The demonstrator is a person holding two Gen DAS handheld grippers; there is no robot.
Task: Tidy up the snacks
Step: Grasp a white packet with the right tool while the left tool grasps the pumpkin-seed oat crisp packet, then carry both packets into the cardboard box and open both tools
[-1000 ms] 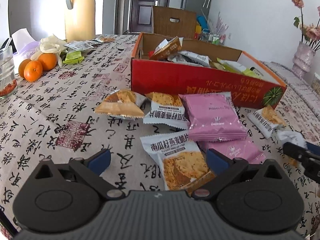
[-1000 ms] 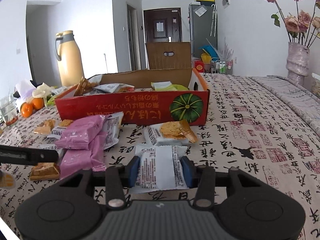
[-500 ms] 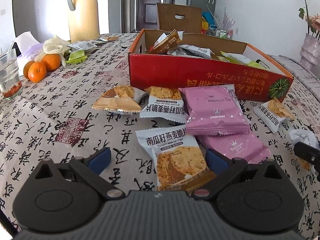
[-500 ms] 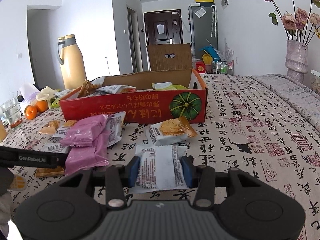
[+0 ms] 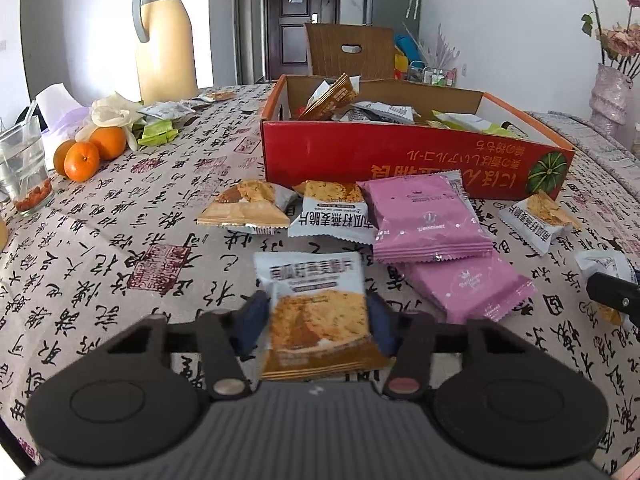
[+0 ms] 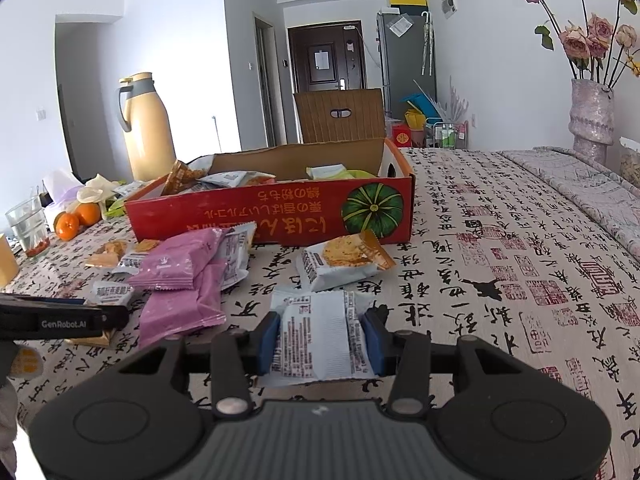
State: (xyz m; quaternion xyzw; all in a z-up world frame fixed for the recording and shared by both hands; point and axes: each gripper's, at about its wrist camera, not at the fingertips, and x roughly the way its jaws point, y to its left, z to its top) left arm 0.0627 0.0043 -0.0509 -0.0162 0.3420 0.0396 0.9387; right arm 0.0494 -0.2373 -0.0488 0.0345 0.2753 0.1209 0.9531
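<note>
Task partly done, by the look of it. Red box (image 5: 400,162) on table (image 5: 120,248) already holds a loose heap of packets. Still out in front of box: tan wedge packet (image 5: 244,210), white crisp packet (image 5: 334,214), two pink packets (image 5: 428,220) stacked askew, another crisp packet (image 6: 344,260) near box's pumpkin corner.

Left gripper (image 5: 316,316): jaws closing on oat packet (image 5: 316,312), pads at both long edges, packet already bowed. Right gripper (image 6: 322,338): jaws clamped on white packet (image 6: 320,336), printed back up.

Both held packets lie in front of box, low at the table; lifted or not, cannot tell. Oat packet: long axis toward box, white header end leading, orange end at gripper. White packet: long axis likewise toward box, gripped across its width.

Remaining, judged: both into box, then about six loose ones.
</note>
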